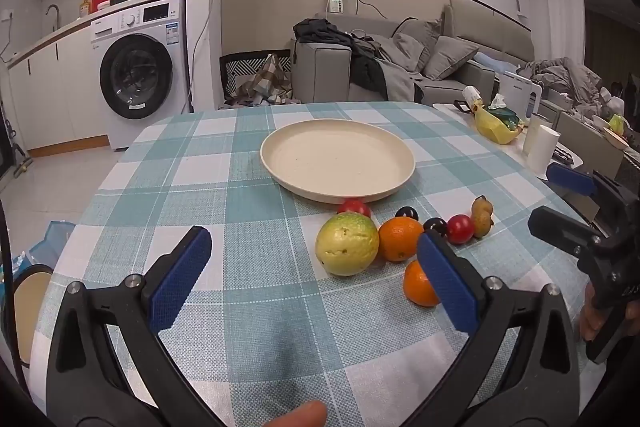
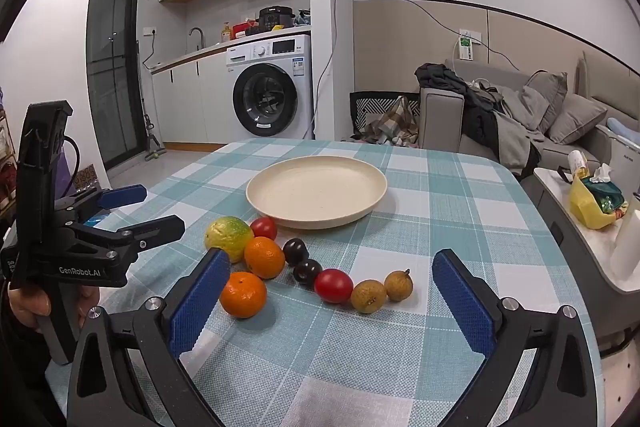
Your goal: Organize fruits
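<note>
Above the checked table (image 2: 400,187), left gripper (image 1: 316,267) and right gripper (image 2: 332,303) hover level, jaws apart, empty; fruits (image 2: 264,257) lie clustered just before the plate (image 2: 316,191).

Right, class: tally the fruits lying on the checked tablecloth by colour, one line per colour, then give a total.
Green-yellow: 1, the big guava
Orange: 2, near orange, far orange
Red: 2, far tomato, near tomato
Dark purple: 2, far grape, near grape
Tan-brown: 2, left longan, right longan
Total: 9, none on the plate
</note>
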`<action>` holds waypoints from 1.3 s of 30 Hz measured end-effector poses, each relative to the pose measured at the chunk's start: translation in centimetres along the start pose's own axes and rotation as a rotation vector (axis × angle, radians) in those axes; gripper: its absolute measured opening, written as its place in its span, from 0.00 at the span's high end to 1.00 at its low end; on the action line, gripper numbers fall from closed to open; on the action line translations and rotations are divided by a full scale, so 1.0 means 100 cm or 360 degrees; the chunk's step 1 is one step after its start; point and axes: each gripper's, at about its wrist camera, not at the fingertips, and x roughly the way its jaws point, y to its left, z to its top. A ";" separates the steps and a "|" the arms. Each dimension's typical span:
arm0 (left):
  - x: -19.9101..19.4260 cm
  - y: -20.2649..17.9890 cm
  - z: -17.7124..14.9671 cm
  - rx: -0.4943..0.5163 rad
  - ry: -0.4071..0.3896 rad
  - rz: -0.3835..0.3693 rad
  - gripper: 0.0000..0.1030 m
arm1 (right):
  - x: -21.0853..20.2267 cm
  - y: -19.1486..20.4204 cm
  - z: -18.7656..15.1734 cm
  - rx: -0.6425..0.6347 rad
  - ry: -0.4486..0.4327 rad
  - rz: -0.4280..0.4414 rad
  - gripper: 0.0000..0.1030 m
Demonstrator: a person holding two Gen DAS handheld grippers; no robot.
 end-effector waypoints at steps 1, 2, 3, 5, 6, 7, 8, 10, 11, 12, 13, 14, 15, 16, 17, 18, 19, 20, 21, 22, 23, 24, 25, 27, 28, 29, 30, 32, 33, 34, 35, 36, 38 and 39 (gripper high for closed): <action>0.000 0.000 0.000 0.0001 0.0000 0.0000 0.01 | 0.000 0.000 0.000 0.0000 0.0000 0.0000 0.00; 0.000 0.000 0.000 0.0001 0.0000 -0.0001 0.01 | 0.000 0.000 0.000 0.0000 0.0001 0.0000 0.00; 0.000 0.000 0.000 0.0001 0.0000 0.0001 0.01 | 0.000 0.000 0.000 0.0000 0.0000 0.0000 0.00; 0.000 0.000 0.000 0.0002 -0.0001 0.0001 0.01 | 0.000 0.000 0.000 0.0000 0.0001 0.0000 0.00; 0.000 0.000 0.000 0.0003 0.0000 0.0002 0.01 | 0.000 0.000 0.000 0.0000 0.0000 0.0000 0.00; 0.000 0.000 0.000 0.0003 0.0000 0.0003 0.01 | 0.000 0.000 0.000 0.0000 0.0001 -0.0001 0.00; 0.000 0.000 0.000 0.0003 0.0000 0.0003 0.01 | 0.000 0.000 0.000 -0.0001 0.0001 0.0000 0.00; 0.000 0.000 0.000 0.0002 0.0001 0.0004 0.01 | 0.000 0.000 0.000 -0.0001 0.0001 0.0000 0.00; 0.000 0.000 0.000 0.0004 0.0000 0.0002 0.01 | 0.000 0.000 0.000 -0.0001 0.0001 0.0000 0.00; 0.000 0.000 0.000 0.0004 0.0002 0.0000 0.01 | 0.000 0.000 0.000 0.0000 0.0001 0.0000 0.00; 0.000 0.000 0.000 0.0004 0.0002 0.0002 0.01 | 0.000 0.000 0.000 0.0000 0.0000 -0.0002 0.00; 0.000 0.000 0.000 0.0004 0.0001 0.0003 0.01 | 0.000 0.000 0.000 0.0000 0.0001 -0.0001 0.00; 0.000 0.000 0.000 0.0004 0.0001 0.0002 0.01 | 0.000 0.000 0.000 -0.0001 0.0001 0.0000 0.00; 0.000 0.000 0.000 0.0004 0.0001 0.0001 0.01 | 0.000 0.000 0.000 -0.0001 0.0001 -0.0001 0.00; 0.000 0.000 0.000 0.0005 0.0001 0.0001 0.01 | 0.000 0.000 0.000 -0.0001 0.0002 0.0000 0.00; 0.000 0.000 0.000 0.0006 0.0002 0.0001 0.01 | 0.000 0.000 0.000 -0.0001 0.0002 0.0000 0.00; 0.000 0.000 0.000 0.0007 0.0002 0.0001 0.01 | 0.000 0.000 0.000 -0.0001 0.0001 -0.0001 0.00; 0.000 0.000 0.000 0.0007 0.0001 0.0001 0.01 | 0.000 0.000 0.000 -0.0001 0.0001 -0.0001 0.00; 0.000 0.000 0.000 0.0007 0.0001 0.0000 0.01 | 0.000 0.000 0.000 -0.0001 0.0002 0.0000 0.00; 0.000 0.000 0.000 0.0008 0.0000 -0.0002 0.01 | 0.000 0.000 0.000 -0.0002 0.0002 0.0000 0.00; 0.000 0.000 0.000 0.0008 -0.0001 -0.0001 0.01 | 0.000 0.000 0.000 -0.0001 0.0002 -0.0001 0.00; 0.000 0.000 0.000 0.0009 -0.0002 -0.0002 0.01 | 0.000 0.000 0.000 -0.0001 0.0001 -0.0001 0.00; 0.000 0.000 0.000 0.0010 -0.0001 -0.0003 0.01 | 0.000 0.000 0.000 -0.0001 0.0001 -0.0001 0.00; -0.001 -0.004 -0.002 0.0013 -0.0001 -0.0004 0.01 | 0.000 0.000 0.000 -0.0001 0.0001 -0.0001 0.00; -0.001 -0.004 -0.002 0.0012 -0.0002 0.0000 0.01 | 0.000 0.000 0.000 -0.0001 0.0000 0.0000 0.00; -0.001 -0.004 -0.002 0.0011 -0.0002 -0.0003 0.01 | 0.000 0.000 0.000 -0.0001 0.0002 -0.0002 0.00; -0.001 -0.004 -0.002 0.0011 0.0000 -0.0005 0.01 | 0.000 0.000 0.000 -0.0001 0.0002 -0.0001 0.00; -0.001 -0.004 -0.002 0.0010 0.0001 0.0000 0.01 | 0.000 0.000 0.000 -0.0002 0.0002 0.0000 0.00; -0.002 -0.006 -0.001 0.0010 0.0003 -0.0003 0.01 | 0.000 0.000 0.000 -0.0002 0.0001 -0.0001 0.00; -0.002 -0.006 -0.001 0.0010 0.0002 -0.0002 0.01 | 0.000 0.000 0.000 -0.0002 0.0001 -0.0001 0.00; -0.003 -0.007 -0.001 0.0009 0.0004 -0.0002 0.01 | 0.000 0.000 0.000 -0.0001 0.0001 -0.0001 0.00; -0.003 -0.007 -0.001 0.0010 0.0004 -0.0004 0.01 | 0.000 0.000 0.000 -0.0001 0.0002 -0.0001 0.00; -0.003 -0.007 -0.001 0.0013 0.0004 -0.0002 0.01 | -0.001 0.000 0.000 -0.0001 0.0001 -0.0001 0.00; -0.002 -0.008 -0.002 0.0015 0.0005 -0.0003 0.01 | 0.000 0.000 0.000 -0.0001 0.0001 -0.0001 0.00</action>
